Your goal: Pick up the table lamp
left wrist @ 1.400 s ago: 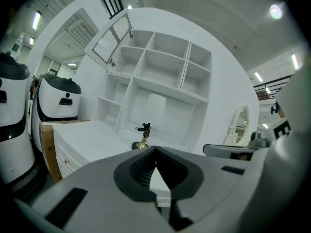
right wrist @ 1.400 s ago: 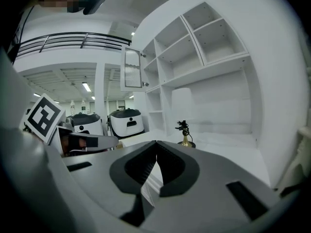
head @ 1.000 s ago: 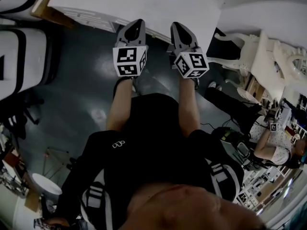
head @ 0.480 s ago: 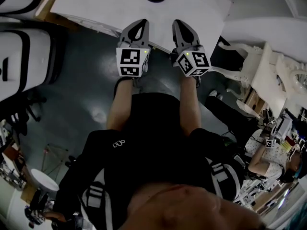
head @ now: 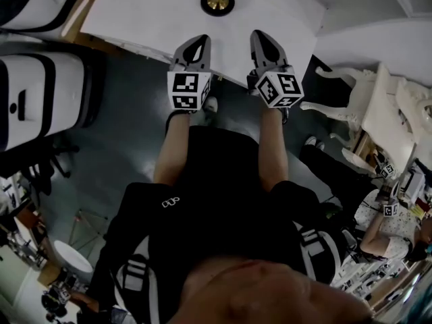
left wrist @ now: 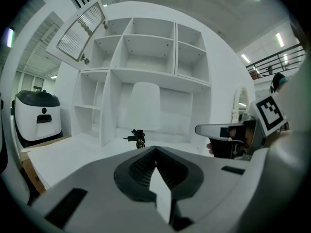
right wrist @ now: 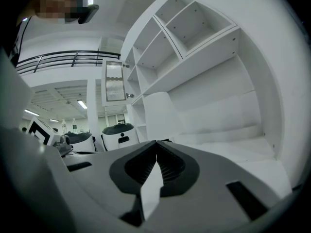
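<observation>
The table lamp [head: 218, 3] stands on the white table [head: 135, 15]; from above in the head view it shows as a dark round with a gold centre. In the left gripper view the lamp [left wrist: 141, 106] has a white shade over a small dark base, and it stands in front of the shelf unit. In the right gripper view the white shade of the lamp [right wrist: 163, 115] rises just beyond the jaws. My left gripper [head: 198, 42] and right gripper [head: 262, 38] reach side by side over the table's near edge, short of the lamp. Both left gripper [left wrist: 155, 148] and right gripper [right wrist: 156, 142] are shut and hold nothing.
A white shelf unit [left wrist: 150, 47] with open compartments stands behind the lamp. Big white and black machines [head: 40, 93] are at the left of the table. A white ornate chair [head: 378, 106] and a seated person [head: 385, 214] are at the right.
Both grippers have moved forward, from the floor side onto the table's near edge. The lamp has come fully into the head view.
</observation>
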Available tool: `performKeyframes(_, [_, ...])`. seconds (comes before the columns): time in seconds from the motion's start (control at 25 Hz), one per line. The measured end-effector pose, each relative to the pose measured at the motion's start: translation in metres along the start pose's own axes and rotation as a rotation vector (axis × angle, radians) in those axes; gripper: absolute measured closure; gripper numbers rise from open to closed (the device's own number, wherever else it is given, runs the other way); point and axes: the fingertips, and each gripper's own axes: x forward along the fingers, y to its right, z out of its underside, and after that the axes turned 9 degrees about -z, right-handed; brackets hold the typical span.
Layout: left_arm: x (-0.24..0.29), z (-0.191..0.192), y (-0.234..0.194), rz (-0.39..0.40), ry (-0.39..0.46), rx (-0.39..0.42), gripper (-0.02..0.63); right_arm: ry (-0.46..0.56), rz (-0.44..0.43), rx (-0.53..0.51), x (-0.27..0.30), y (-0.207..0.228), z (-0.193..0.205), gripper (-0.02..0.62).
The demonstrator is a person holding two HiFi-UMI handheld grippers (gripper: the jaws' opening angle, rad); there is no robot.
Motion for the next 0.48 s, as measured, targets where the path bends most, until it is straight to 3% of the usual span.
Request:
performKeyframes(0.28, [0.025, 0.02, 0.0, 0.025, -0.029, -0.013, 0.595, -0.048, 0.014, 0.009, -0.007, 0.011, 0.02, 0.577])
performKeyframes(0.48, [0.053, 0.036, -0.01, 0.013, -0.048, -0.075, 0.595, -0.088, 0.055, 0.01, -0.017, 0.032, 0.032, 0.577])
